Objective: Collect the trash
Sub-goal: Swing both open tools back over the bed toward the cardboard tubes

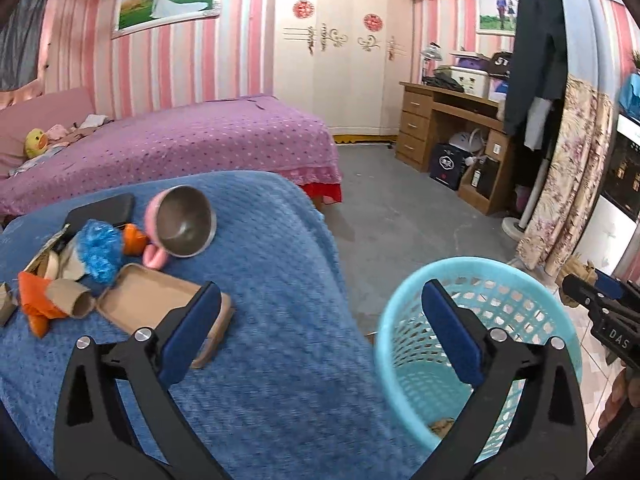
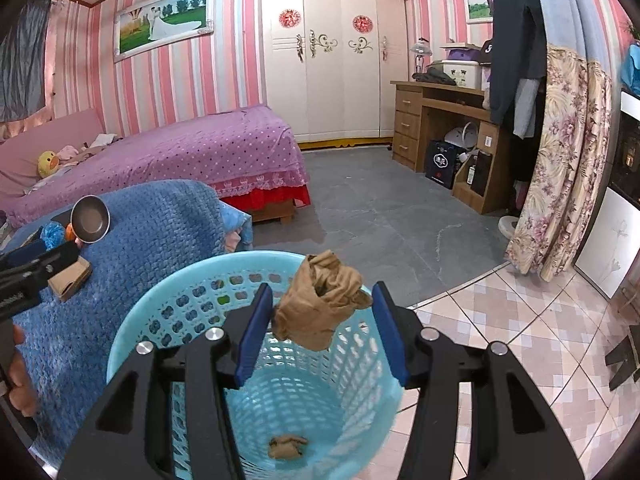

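My right gripper (image 2: 322,292) hangs over a light blue mesh basket (image 2: 160,292), shut on a crumpled brown paper (image 2: 320,304). Another brown wad (image 2: 286,446) lies on the basket's bottom. My left gripper (image 1: 322,292) is open wide with nothing in it, between the blue blanket (image 1: 280,320) and the basket (image 1: 520,276). On the blanket to its left lie a brown cardboard tray (image 1: 148,300), a cardboard tube (image 1: 76,300), orange wrappers (image 1: 36,308) and a blue plastic wad (image 1: 98,252). The right gripper (image 1: 592,292) shows at the right edge.
A pink cup (image 1: 184,222) lies on its side by a black case (image 1: 104,210) on the blanket. Behind stand a purple bed (image 1: 180,140), a white wardrobe (image 1: 340,60) and a wooden desk (image 1: 448,128). A floral curtain (image 1: 568,168) hangs at right over grey floor (image 1: 400,208).
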Demonstrator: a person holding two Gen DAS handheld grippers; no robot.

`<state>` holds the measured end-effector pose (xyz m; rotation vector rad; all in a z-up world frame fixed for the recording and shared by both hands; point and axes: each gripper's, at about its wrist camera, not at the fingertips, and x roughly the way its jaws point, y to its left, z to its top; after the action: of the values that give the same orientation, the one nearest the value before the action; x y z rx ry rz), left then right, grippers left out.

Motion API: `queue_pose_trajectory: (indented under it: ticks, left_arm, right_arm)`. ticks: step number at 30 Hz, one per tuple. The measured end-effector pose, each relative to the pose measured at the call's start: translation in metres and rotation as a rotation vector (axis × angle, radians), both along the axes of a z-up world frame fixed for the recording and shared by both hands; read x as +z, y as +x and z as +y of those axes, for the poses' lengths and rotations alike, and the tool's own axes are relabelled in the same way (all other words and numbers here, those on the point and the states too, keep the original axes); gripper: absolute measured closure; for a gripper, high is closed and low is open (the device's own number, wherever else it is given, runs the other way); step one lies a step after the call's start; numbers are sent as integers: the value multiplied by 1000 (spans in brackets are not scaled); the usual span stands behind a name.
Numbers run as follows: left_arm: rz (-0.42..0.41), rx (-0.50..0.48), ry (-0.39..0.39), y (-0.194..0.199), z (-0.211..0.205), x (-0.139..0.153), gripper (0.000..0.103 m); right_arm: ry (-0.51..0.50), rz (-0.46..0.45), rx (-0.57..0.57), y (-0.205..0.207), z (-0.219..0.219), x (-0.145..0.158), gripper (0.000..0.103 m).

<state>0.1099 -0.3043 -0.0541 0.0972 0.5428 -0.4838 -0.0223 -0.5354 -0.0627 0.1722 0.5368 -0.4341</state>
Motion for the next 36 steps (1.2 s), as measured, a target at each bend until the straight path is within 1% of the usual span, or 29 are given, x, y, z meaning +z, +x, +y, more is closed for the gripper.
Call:
queue_pose_trajectory:
  ticks: [1,3,5,6,8,11,13,17,21,30,36]
  left_arm:
    - [-1,8,-1,1,6,1,6]
    - [-3,20,1,3,15,2,6]
    - [-5,33,4,5,25,3,6]
    - [-6,38,2,6,31,4,6]
    - [-7,53,-4,7,44,6,6]
    - [-15,77,-9,10,64,10,6]
    - [-16,90,-18,11,74,12,6]
    - [-15,114,-38,14,103,18,6]
    - [-29,151,-38,14,132,22,6]
    - [-52,245,-26,16,207,30,6]
    - [-46,322,-26,26,267,30,6]
  right_arm:
    - [-1,0,3,3,2,0,48]
    - [-5,-2,1,8,5,0,47]
    - [7,-3,7,14,8,0,43]
    - [11,-5,12,16,10,0,35]
    - [7,-13,14,18,16,1,25]
    - [5,-19,2,20,23,2,15]
    - [18,-23,9,22,28,3,12]
    - [17,-25,12,28,41,10,11]
    - [25,-38,36,34,63,18,11]
    - [9,-53,135,62,138,32,11]
    - [5,-56,223,87,193,33,11]
